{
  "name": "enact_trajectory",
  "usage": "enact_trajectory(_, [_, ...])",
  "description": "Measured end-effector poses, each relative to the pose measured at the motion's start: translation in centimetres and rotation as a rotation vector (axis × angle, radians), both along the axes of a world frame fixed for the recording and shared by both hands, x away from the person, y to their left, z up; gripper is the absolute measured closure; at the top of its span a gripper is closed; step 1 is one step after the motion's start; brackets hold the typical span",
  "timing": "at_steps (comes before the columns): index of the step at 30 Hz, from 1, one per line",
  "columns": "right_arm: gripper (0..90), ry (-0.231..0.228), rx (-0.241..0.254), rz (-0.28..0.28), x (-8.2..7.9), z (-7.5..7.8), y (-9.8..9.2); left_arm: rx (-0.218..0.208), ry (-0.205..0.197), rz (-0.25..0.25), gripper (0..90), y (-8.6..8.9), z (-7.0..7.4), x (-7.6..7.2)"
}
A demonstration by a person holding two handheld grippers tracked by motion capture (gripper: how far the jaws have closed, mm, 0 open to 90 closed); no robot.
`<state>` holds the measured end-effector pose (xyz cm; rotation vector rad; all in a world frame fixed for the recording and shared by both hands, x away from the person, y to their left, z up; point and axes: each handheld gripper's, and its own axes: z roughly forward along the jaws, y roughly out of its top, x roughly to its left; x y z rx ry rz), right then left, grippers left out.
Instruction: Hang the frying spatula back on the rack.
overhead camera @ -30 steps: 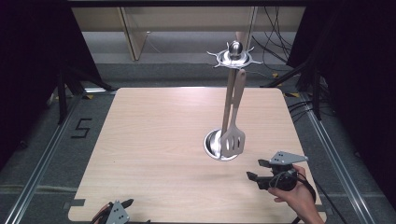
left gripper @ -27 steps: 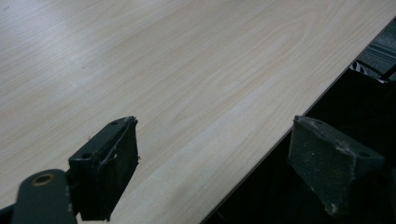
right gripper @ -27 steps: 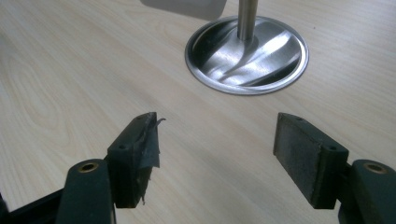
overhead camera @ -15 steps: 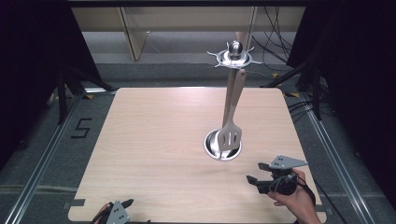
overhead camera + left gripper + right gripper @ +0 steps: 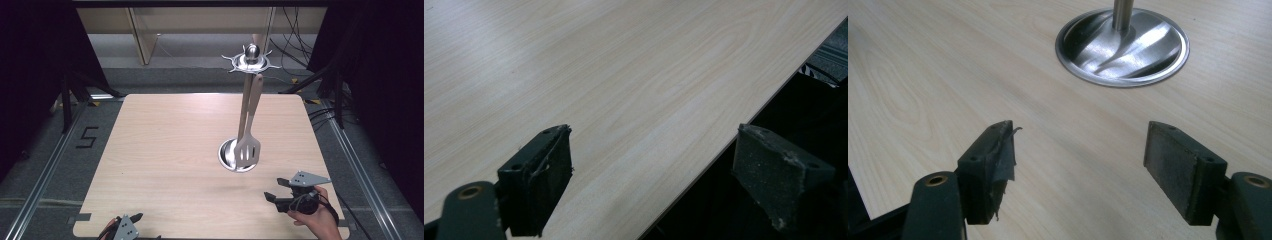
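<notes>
A steel utensil stand (image 5: 244,100) rises from a round base (image 5: 228,155) on the wooden table (image 5: 165,145); its hooked crown (image 5: 251,60) sits at the top. A pale slotted spatula (image 5: 248,145) hangs from one hook, its blade over the base. My right gripper (image 5: 274,190) is held by a hand at the front right, open and empty, pointing left. In the right gripper view the stand's base (image 5: 1122,46) lies ahead of the open right gripper (image 5: 1078,160). My left gripper (image 5: 131,220) pokes in at the table's front edge; the left gripper view shows the left gripper (image 5: 651,170) open, straddling the table's edge.
Dark curtains flank the table. Cables (image 5: 295,30) trail on the floor behind the stand. A "5" mark (image 5: 86,137) is on the floor at the left. A metal rail (image 5: 360,175) runs along the right side.
The right gripper has drawn back toward the front edge, away from the stand. The hanging spatula has swung slightly to the right. The left gripper has hardly moved.
</notes>
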<state>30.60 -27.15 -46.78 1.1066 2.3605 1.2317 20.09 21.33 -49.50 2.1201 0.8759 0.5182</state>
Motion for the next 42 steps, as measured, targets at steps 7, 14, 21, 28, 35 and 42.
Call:
enact_trajectory(7, [29.2,0.003,-0.002,-0.001,-0.3,-0.4,-0.1,-0.012,0.012,-0.006,15.3,-0.1,0.0,-0.1])
enact_trajectory(14, [28.6,0.004,-0.005,0.016,-0.4,-0.7,-0.1,-0.002,0.008,-0.014,15.3,0.0,0.1,-0.1])
enact_trajectory(21, [28.1,0.028,-0.001,0.002,-1.1,-0.7,-0.1,-0.003,0.000,-0.003,15.3,0.0,0.1,0.0])
enact_trajectory(28, [26.9,0.008,-0.007,0.018,-1.5,-1.2,-0.2,0.003,0.003,-0.005,15.3,0.0,0.0,0.0])
enact_trajectory(35, [26.4,-0.006,-0.037,0.030,-1.7,-1.5,-0.3,0.016,0.008,-0.007,15.3,0.1,0.1,0.0])
enact_trajectory(42, [26.3,0.000,-0.043,0.007,-2.3,-1.5,-0.4,-0.001,0.006,-0.001,15.3,0.0,0.0,-0.1])
